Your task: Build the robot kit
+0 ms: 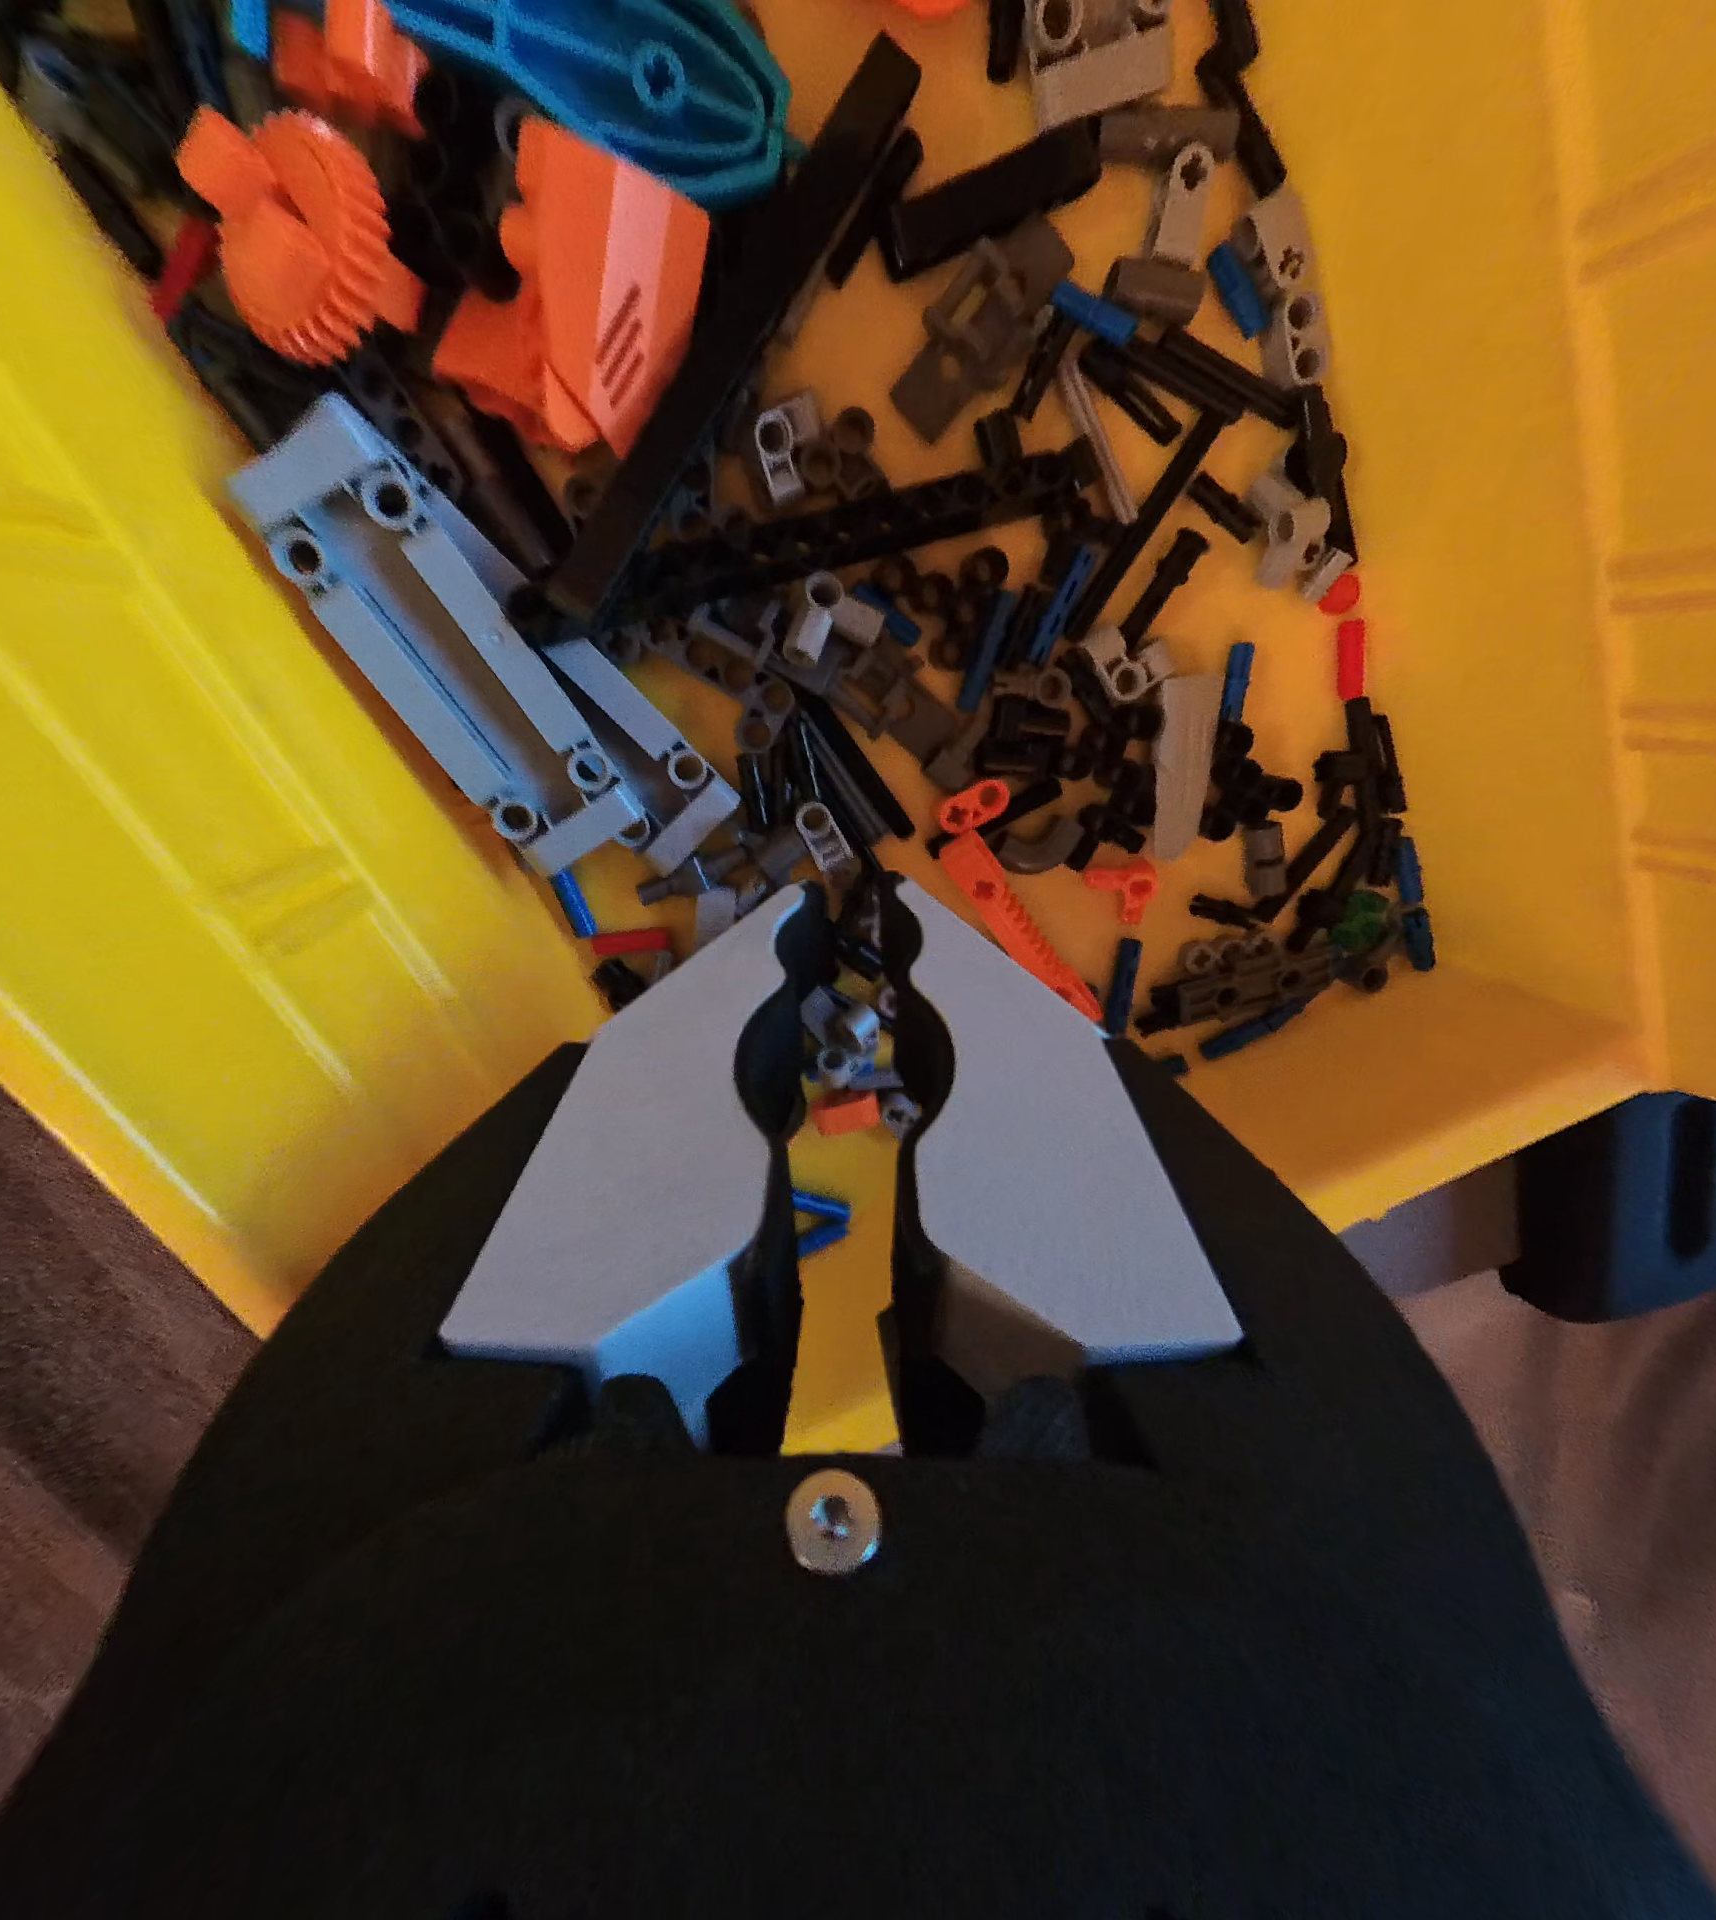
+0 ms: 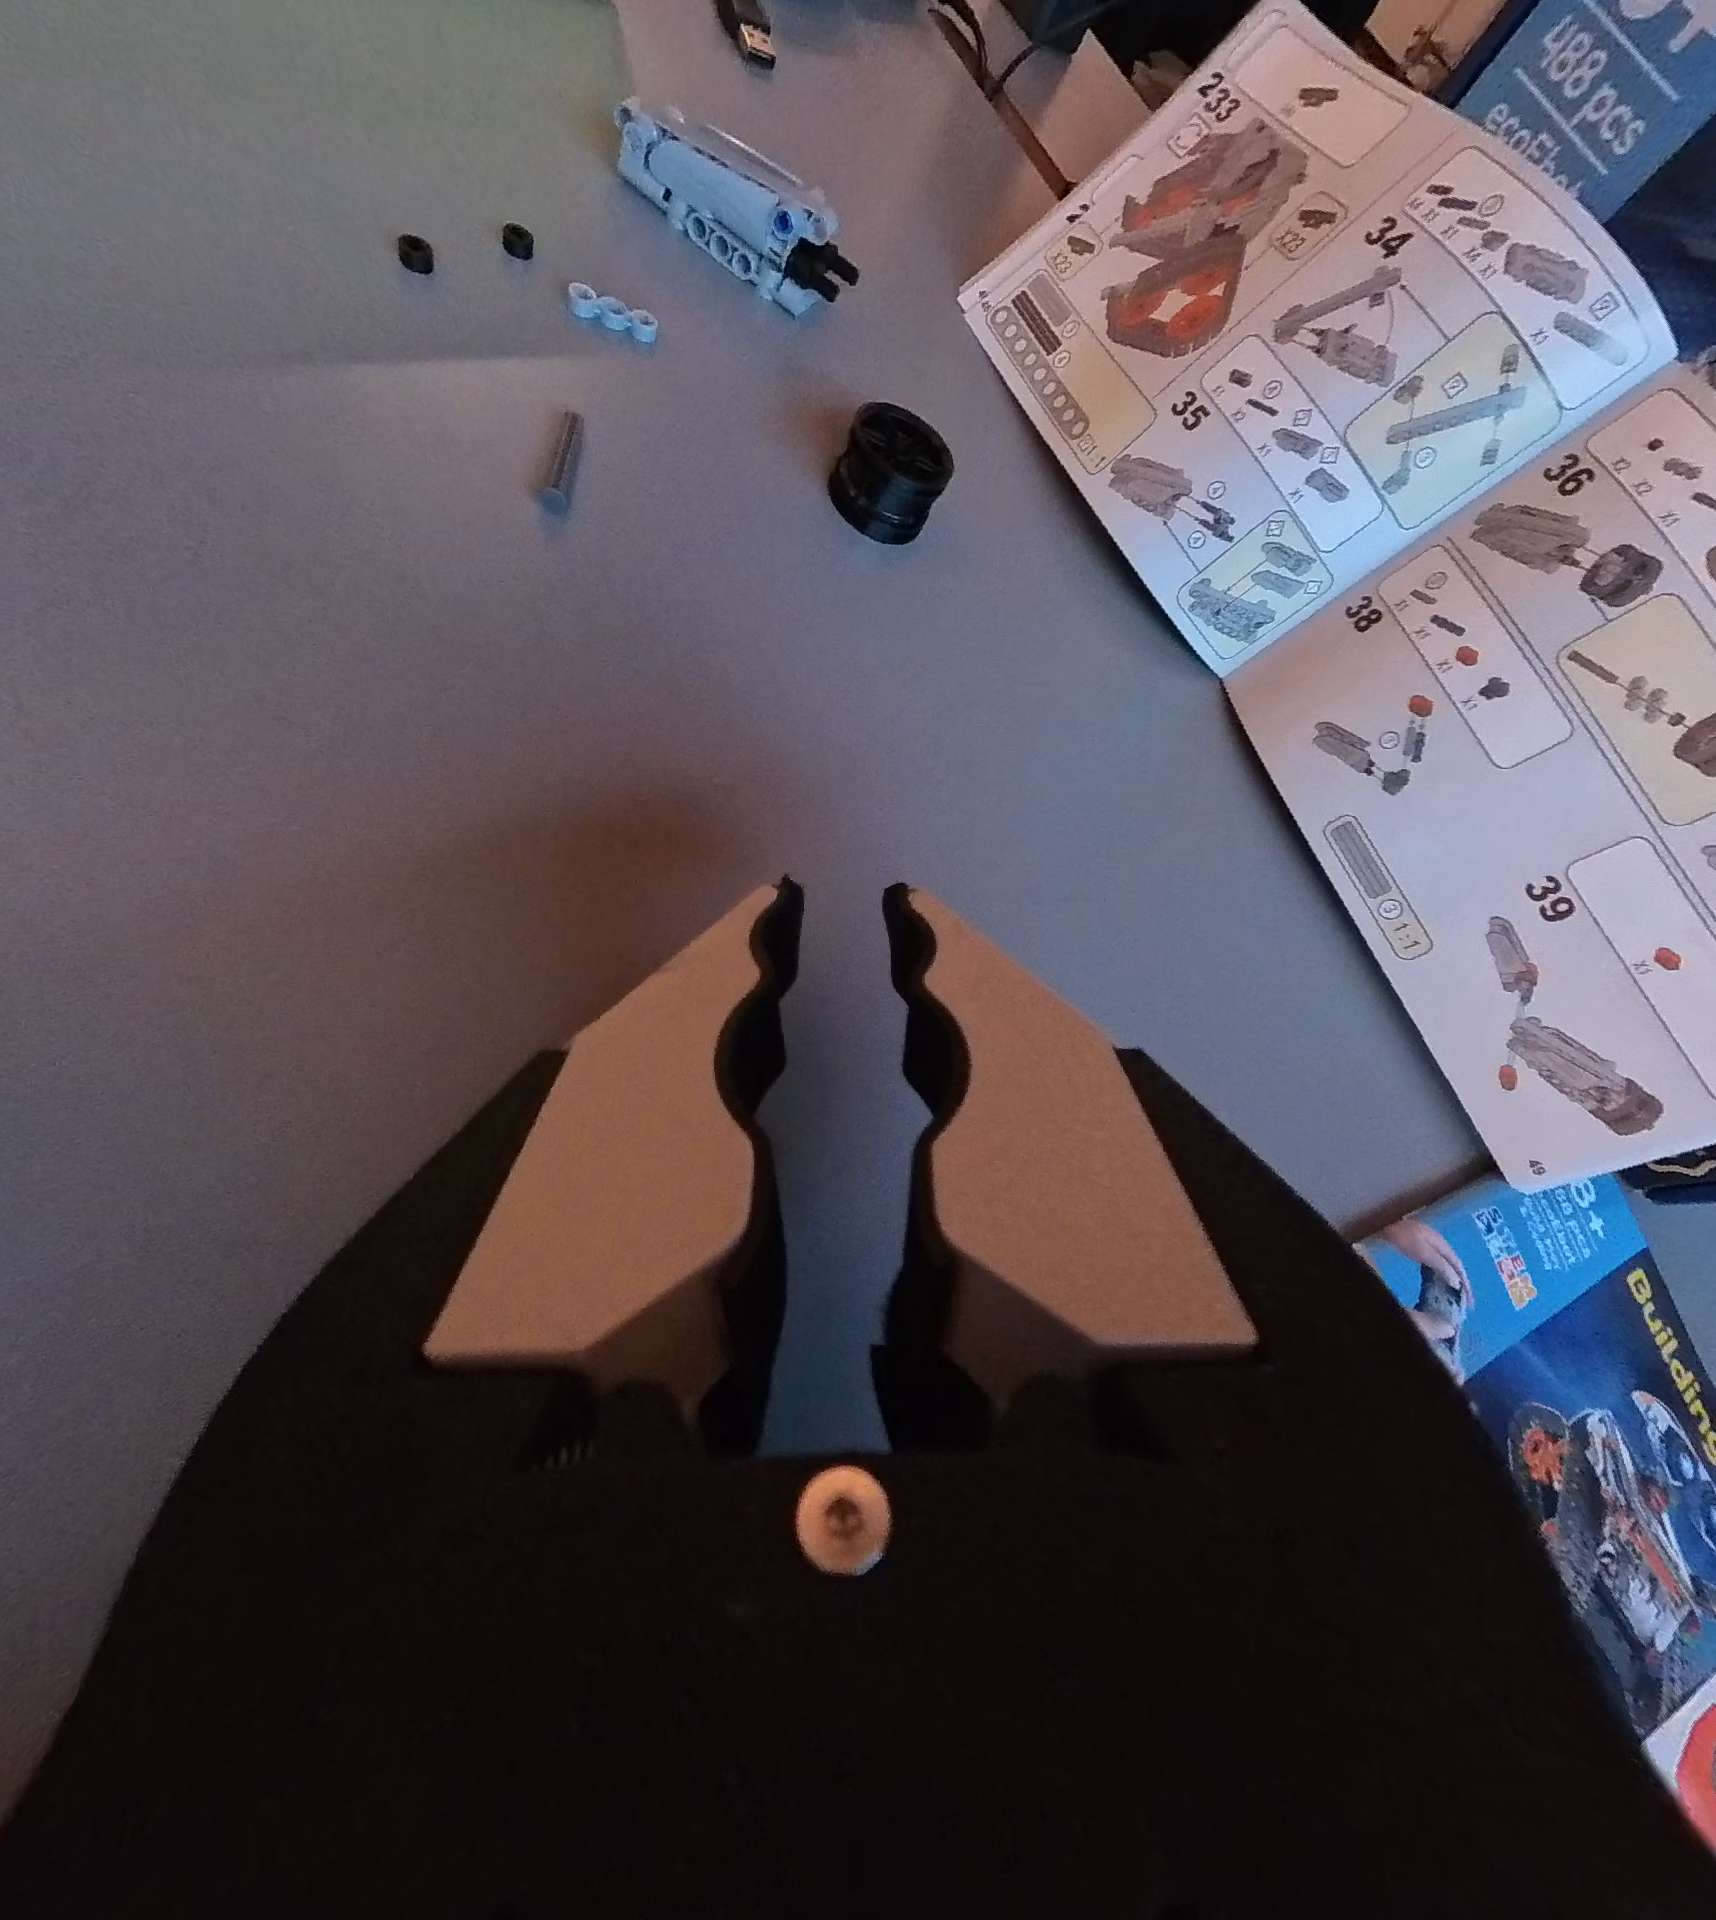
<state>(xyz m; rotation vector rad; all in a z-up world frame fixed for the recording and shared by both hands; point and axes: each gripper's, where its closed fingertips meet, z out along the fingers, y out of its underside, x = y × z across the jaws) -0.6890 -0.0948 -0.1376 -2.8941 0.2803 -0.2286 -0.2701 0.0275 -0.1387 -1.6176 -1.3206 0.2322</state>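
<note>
My left gripper (image 1: 852, 888) hangs over a yellow bin (image 1: 210, 831) full of loose building-set parts. Its jaws stand a narrow gap apart, and I see nothing pinched between them. The tips are just above thin black pins and small grey connectors (image 1: 849, 1039) near the bin's near corner. Two long grey frames (image 1: 438, 623) lie to the upper left of the tips, and an orange toothed rack (image 1: 1015, 914) lies to the right. My right gripper (image 2: 841, 886) is slightly open and empty above a grey table (image 2: 210, 675). A black wheel hub (image 2: 890, 473) and a grey axle (image 2: 558, 462) lie ahead of it.
Deeper in the bin lie an orange gear (image 1: 303, 239), an orange panel (image 1: 594, 301), a teal piece (image 1: 625, 83) and a long black beam (image 1: 760, 312). On the table are a grey assembly (image 2: 729, 203), a light three-hole beam (image 2: 613, 310), two black bushes (image 2: 414, 252), an open instruction booklet (image 2: 1405, 520) and a blue box (image 2: 1612, 1455). The grippers' ends are close to 45 cm from one another. From my right tips it is roughly 12 cm to the grey axle (image 2: 558, 462); from my left, 30 cm. To the black wheel hub (image 2: 890, 473): right tips about 15 cm, left tips about 35 cm.
</note>
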